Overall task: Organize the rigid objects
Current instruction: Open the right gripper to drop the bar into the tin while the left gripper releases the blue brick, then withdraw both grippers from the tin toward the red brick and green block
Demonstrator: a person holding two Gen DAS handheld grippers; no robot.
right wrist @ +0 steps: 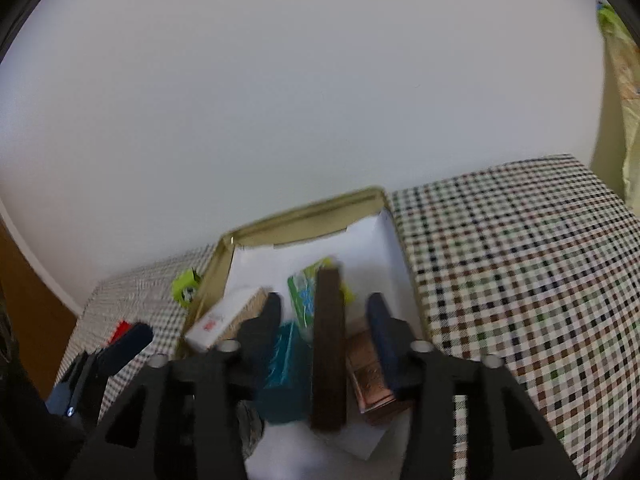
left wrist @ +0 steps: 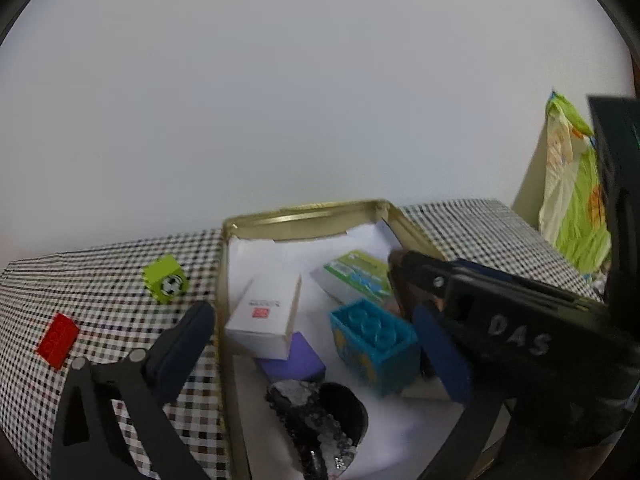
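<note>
A gold tin [left wrist: 304,218] lined with white paper holds a white box [left wrist: 264,316], a purple block [left wrist: 294,360], a teal brick [left wrist: 374,344], a green-and-white packet [left wrist: 356,276] and a black glittery round thing [left wrist: 316,416]. My right gripper [right wrist: 326,316] is open over the tin [right wrist: 308,212], with a dark brown bar [right wrist: 329,344] between its fingers, touching neither. A copper box [right wrist: 370,376] lies under it. My left gripper [left wrist: 316,344] is open, one finger [left wrist: 180,344] outside the tin's left wall. A green cube [left wrist: 166,284] and a red brick [left wrist: 58,340] lie on the cloth.
The checked cloth [right wrist: 520,280] covers the table, with a wide stretch right of the tin. A green and cream bag [left wrist: 572,200] stands at the far right against the white wall. The right gripper's body [left wrist: 500,320] crosses the tin's right side.
</note>
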